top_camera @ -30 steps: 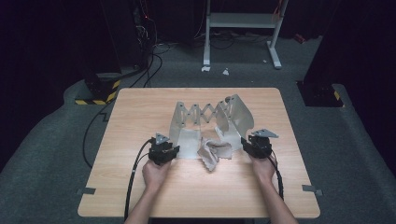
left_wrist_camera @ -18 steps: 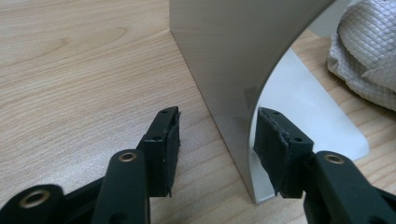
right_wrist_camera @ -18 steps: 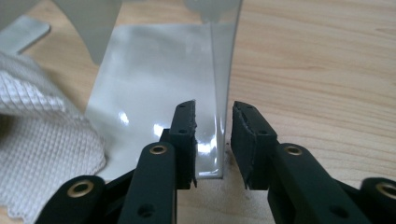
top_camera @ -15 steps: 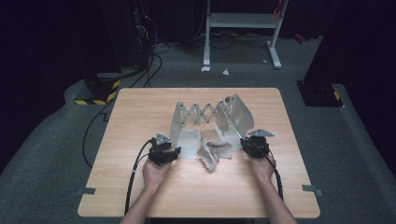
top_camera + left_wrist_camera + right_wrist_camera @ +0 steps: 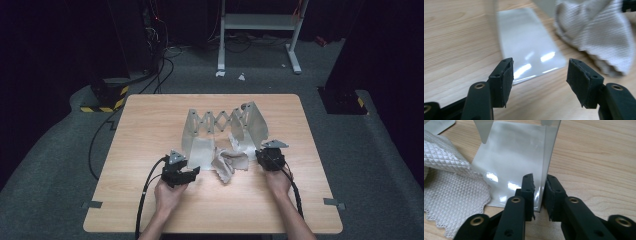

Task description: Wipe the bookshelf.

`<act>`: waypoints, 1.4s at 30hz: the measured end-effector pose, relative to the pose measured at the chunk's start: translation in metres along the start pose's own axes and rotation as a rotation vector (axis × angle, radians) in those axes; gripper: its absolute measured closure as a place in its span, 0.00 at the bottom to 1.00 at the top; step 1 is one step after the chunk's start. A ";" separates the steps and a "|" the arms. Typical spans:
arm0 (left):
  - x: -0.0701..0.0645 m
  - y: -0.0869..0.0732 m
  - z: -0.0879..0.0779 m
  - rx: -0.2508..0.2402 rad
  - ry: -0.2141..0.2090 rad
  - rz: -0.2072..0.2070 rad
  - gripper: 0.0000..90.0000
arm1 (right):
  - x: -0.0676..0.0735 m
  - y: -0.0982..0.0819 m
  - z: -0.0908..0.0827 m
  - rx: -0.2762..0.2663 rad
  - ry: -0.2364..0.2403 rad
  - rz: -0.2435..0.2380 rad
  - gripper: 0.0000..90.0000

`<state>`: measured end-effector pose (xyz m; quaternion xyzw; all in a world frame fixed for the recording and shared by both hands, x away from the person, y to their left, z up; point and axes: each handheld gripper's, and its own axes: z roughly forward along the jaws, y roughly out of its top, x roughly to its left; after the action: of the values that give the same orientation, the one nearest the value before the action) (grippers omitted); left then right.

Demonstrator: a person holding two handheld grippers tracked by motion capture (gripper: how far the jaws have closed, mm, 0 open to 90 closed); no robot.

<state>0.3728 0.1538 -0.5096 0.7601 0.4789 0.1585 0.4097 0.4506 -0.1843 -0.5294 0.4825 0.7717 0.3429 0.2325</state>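
Right tongs [image 5: 539,195] pinch the glossy metal rack's [image 5: 223,129] thin upright plate; left tongs [image 5: 540,82] gape beside waffle-textured cloth [image 5: 596,32].

Overhead forward-down view; two close tongs-mounted views, cloth [image 5: 599,32] shared.

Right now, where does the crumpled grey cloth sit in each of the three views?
High view: the cloth lies mid-table, between the two grippers, in front of the metal rack.
Left gripper view: upper right, beyond the open jaws.
Right gripper view: left edge, beside the jaws.
Shared landmark: the rack's shiny flat base plates, one seen next to the cloth in each gripper view.
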 end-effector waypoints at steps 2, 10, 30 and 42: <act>-0.009 0.003 -0.001 0.000 -0.017 0.016 0.42 | 0.000 0.000 0.000 0.001 -0.002 0.007 0.83; -0.034 0.023 0.009 -0.017 -0.072 0.078 0.41 | -0.003 0.000 0.000 0.006 0.025 0.024 0.73; -0.065 0.058 0.045 0.018 -0.094 0.186 0.36 | -0.002 0.000 0.000 0.006 0.021 0.023 0.69; -0.075 0.057 0.085 0.101 -0.055 0.230 0.39 | -0.002 0.000 0.000 0.007 0.021 0.021 0.68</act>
<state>0.4238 0.0377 -0.5061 0.8336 0.3845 0.1593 0.3630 0.4514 -0.1861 -0.5296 0.4876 0.7702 0.3477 0.2194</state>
